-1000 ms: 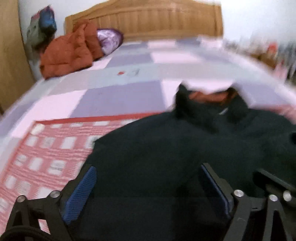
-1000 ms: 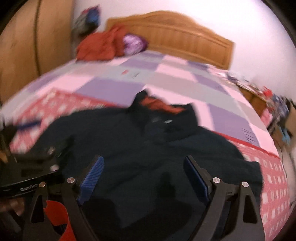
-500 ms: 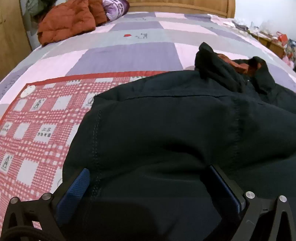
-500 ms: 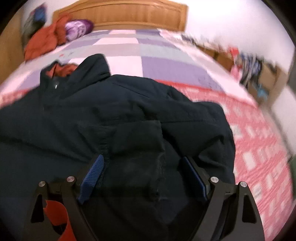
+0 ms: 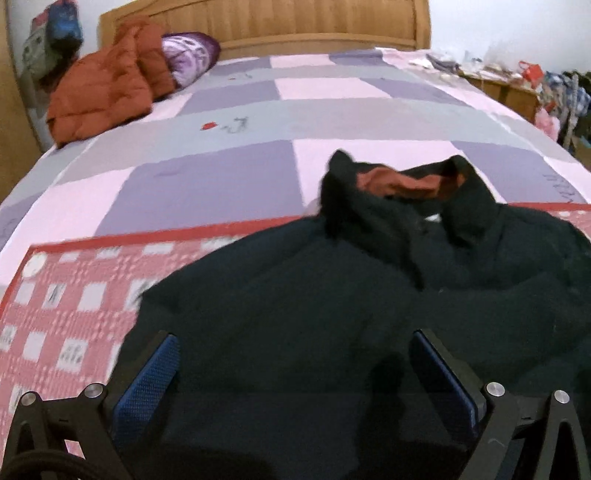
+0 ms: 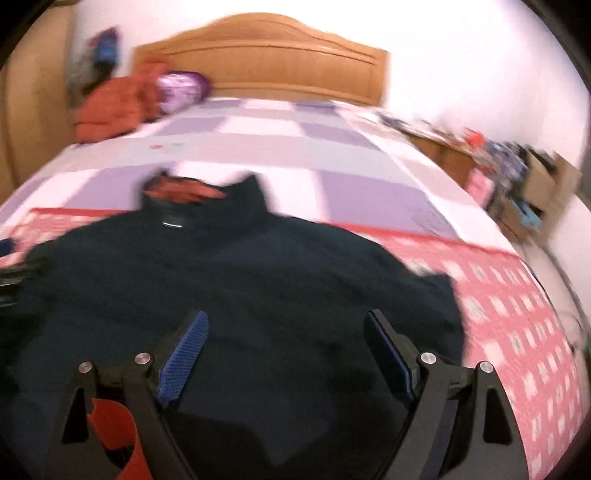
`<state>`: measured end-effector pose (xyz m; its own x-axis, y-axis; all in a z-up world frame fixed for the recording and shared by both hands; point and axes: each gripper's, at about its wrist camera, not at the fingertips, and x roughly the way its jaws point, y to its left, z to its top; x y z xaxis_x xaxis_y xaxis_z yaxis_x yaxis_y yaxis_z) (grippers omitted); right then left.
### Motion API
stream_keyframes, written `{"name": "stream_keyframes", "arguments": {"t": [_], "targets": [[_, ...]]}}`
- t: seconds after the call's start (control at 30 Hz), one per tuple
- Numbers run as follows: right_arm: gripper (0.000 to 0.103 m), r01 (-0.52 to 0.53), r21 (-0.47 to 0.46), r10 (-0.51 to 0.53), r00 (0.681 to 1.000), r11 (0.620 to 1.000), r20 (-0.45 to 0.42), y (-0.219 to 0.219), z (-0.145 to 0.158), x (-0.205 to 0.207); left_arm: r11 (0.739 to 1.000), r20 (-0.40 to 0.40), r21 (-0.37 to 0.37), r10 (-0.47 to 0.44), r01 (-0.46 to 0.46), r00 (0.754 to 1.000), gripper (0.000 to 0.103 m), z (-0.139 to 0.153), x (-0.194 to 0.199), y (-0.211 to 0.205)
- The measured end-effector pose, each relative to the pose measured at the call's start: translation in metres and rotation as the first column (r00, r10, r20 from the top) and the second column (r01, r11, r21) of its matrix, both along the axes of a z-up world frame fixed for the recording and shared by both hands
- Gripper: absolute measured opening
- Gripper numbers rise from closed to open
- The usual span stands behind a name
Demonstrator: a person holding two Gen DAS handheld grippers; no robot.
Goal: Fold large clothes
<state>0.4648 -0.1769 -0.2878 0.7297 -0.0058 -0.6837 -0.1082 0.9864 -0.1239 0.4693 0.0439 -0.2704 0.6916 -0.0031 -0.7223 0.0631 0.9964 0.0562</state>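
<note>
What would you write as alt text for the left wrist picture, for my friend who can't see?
A dark jacket with a rust-orange collar lining lies spread on a bed with a purple, pink and grey checked cover, partly over a red-and-white checked blanket. The open left tool hovers over it, holding nothing. An orange puffer jacket sits by the wooden headboard.

Quilt [image 5: 229, 184] beyond dark jacket [image 5: 295, 314] lies bare up to orange coat [image 5: 103, 88]

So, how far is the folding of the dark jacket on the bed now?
Done: the dark jacket lies spread on the red checked blanket, collar toward the headboard. In hand: nothing; the left gripper and the right gripper both hover open above it. Left: no fold shows yet, so the folding looks still to be done.
</note>
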Motion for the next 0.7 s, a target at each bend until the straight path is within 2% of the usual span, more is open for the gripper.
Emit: {"name": "stream_keyframes", "arguments": {"t": [0.07, 0.13, 0.17, 0.2, 0.23, 0.27, 0.33, 0.43, 0.53, 0.6, 0.63, 0.67, 0.7], "targets": [[0.088, -0.095, -0.022, 0.094, 0.995, 0.995, -0.040, 0.034, -0.003, 0.008, 0.998, -0.025, 0.059, -0.010, 0.011, 1.000, 0.102, -0.008, 0.014, -0.011], [0.087, -0.126, -0.051, 0.120, 0.987, 0.991, -0.109, 0.050, -0.016, 0.021, 0.996, -0.142, 0.091, 0.025, -0.013, 0.989, 0.103, -0.034, 0.033, -0.005], [0.087, -0.100, -0.068, 0.089, 0.985, 0.993, -0.150, 0.044, -0.026, 0.029, 0.998, -0.180, 0.064, 0.033, -0.021, 0.983, 0.103, -0.045, 0.037, 0.002], [0.087, -0.042, -0.050, 0.032, 0.983, 0.998, -0.178, 0.023, -0.036, 0.036, 0.999, -0.199, -0.006, 0.040, -0.042, 0.979, 0.103, -0.052, 0.038, 0.015], [0.087, -0.004, -0.009, 0.002, 0.984, 1.000, -0.180, 0.004, -0.039, 0.038, 0.997, -0.190, -0.041, 0.056, -0.064, 0.980, 0.103, -0.053, 0.038, 0.022], [0.087, 0.050, 0.016, -0.046, 0.984, 0.999, -0.170, -0.022, -0.040, 0.038, 0.996, -0.180, -0.038, 0.069, -0.077, 0.981, 0.103, -0.053, 0.036, 0.023], [0.088, 0.151, -0.137, -0.168, 0.977, 0.979, -0.127, -0.060, -0.040, 0.036, 0.998, -0.139, 0.012, 0.061, -0.060, 0.988, 0.103, -0.056, 0.028, 0.015], [0.087, 0.174, 0.034, -0.166, 0.970, 0.984, -0.177, -0.114, -0.037, 0.032, 0.996, -0.075, 0.047, 0.076, -0.073, 0.994, 0.103, -0.060, 0.016, 0.009], [0.088, 0.151, -0.079, -0.156, 0.985, 0.985, -0.070, -0.109, -0.015, 0.020, 0.995, -0.053, 0.045, 0.087, -0.085, 0.995, 0.103, -0.061, 0.011, 0.009], [0.087, 0.108, -0.078, -0.109, 0.994, 0.991, -0.006, -0.103, -0.003, 0.017, 0.995, -0.051, 0.047, 0.086, -0.083, 0.995, 0.103, -0.061, 0.010, 0.010], [0.087, 0.105, -0.098, -0.105, 0.994, 0.990, 0.007, -0.105, -0.003, 0.017, 0.995, -0.054, 0.046, 0.085, -0.083, 0.995, 0.103, -0.060, 0.014, 0.010], [0.087, 0.125, -0.140, -0.129, 0.992, 0.982, -0.016, -0.112, -0.011, 0.022, 0.996, -0.057, 0.046, 0.085, -0.083, 0.995, 0.103, -0.060, 0.015, 0.010], [0.087, 0.166, -0.140, -0.176, 0.982, 0.976, -0.065, -0.133, -0.023, 0.027, 0.996, -0.059, 0.046, 0.084, -0.082, 0.995, 0.103, -0.061, 0.015, 0.010]]}}
